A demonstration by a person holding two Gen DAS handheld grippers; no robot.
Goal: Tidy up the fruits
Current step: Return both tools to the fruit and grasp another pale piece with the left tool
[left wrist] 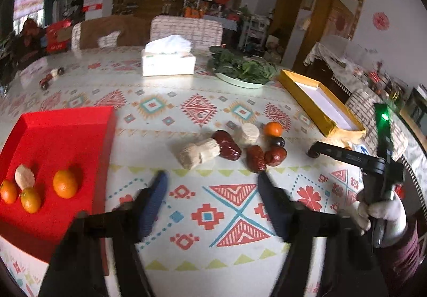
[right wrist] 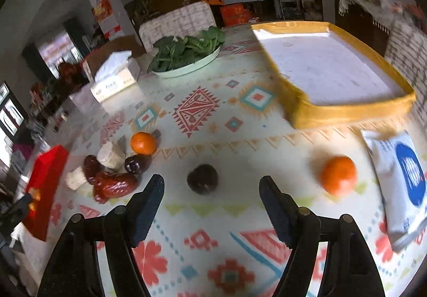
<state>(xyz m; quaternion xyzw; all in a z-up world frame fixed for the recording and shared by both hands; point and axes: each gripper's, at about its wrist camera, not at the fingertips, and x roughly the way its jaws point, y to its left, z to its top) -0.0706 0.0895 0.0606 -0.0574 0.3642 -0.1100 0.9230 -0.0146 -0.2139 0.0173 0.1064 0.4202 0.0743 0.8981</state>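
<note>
Left gripper (left wrist: 212, 179): jaws spread wide, nothing between them, hanging over the patterned tablecloth (left wrist: 208, 217) just short of the fruit pile.
Right gripper (right wrist: 212, 184): wide open too, holding nothing; a dark round fruit (right wrist: 202, 179) sits on the cloth right between its blue-padded fingers (right wrist: 148, 206).
Right hand (left wrist: 384, 213): white-gloved, wrapped round the black handle at the right edge of the left wrist view.
Pile in the middle: wrinkled, glossy red dates (left wrist: 226, 144), pale ridged cut chunks (left wrist: 198, 152), one smooth orange (left wrist: 273, 128) and a small dark fruit (left wrist: 277, 141), all bunched together and touching.
Stray orange (right wrist: 339, 175): alone on the cloth, off to the right of the right gripper, near a white and blue packet (right wrist: 400, 184).
Red tray (left wrist: 66, 142): shallow, rectangular, matte, at the left; inside it three oranges (left wrist: 65, 183) and one pale chunk (left wrist: 24, 176), the chunk touching two of the oranges.
Yellow tray (right wrist: 347, 110): low gold walls, white floor, at the far right.
Plate (left wrist: 237, 80): pale, round, heaped with dark leafy greens (left wrist: 240, 66).
Tissue box (left wrist: 168, 63): white, soft tissue puffing out the top, far side of the table.
Toy car (left wrist: 50, 77): red, small, far left.
</note>
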